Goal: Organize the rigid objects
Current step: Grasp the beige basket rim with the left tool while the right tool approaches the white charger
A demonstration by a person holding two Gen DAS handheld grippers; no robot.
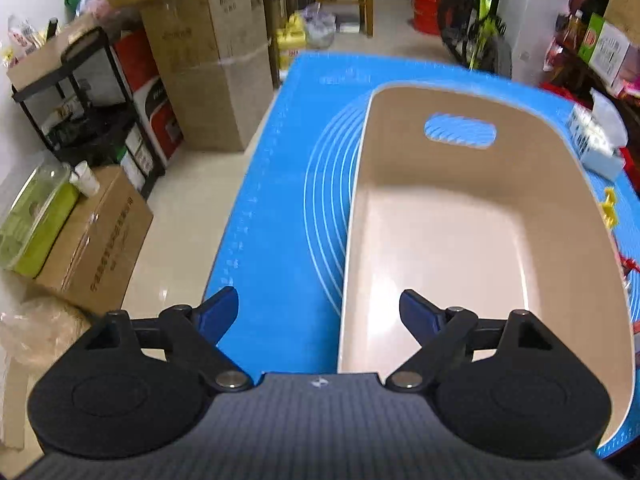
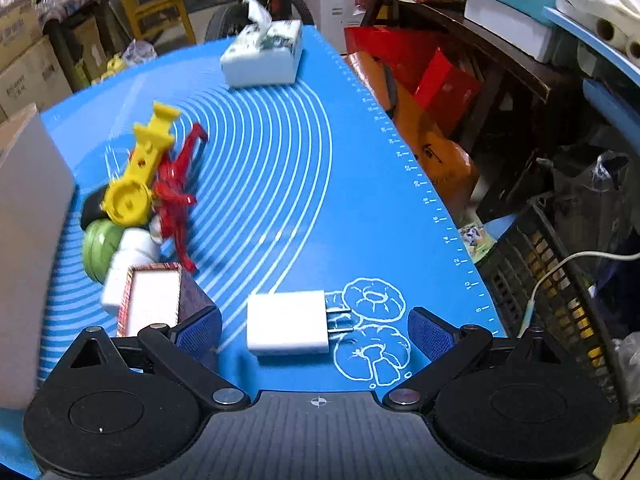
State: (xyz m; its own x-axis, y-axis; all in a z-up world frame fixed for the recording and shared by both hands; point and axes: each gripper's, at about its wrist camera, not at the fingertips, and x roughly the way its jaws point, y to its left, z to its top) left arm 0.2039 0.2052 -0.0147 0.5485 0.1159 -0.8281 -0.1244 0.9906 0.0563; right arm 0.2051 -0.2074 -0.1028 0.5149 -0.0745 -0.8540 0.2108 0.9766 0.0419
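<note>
Your right gripper [image 2: 316, 328] spread wide, empty, straddling white charger [image 2: 286, 326] on blue mat [image 2: 280, 200]. Lower squarely, pinch flat sides, keep clear of prongs. Charger: small white block, prongs toward doughnut drawing [image 2: 372, 328], just right of patterned box [image 2: 156, 296]. Left gripper [image 1: 319, 314] spread, empty, over near-left rim of beige bin [image 1: 460, 240].

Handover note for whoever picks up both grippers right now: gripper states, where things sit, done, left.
Left gripper: open, empty, over the near left rim of the bin.
Right gripper: open, empty, charger on the mat between its fingers, untouched.
Toy pile (yellow toy, red figure, green tin, small box) lies beside the bin.
Done: nothing; bin holds nothing.
Left: everything, probably charger first.
</note>
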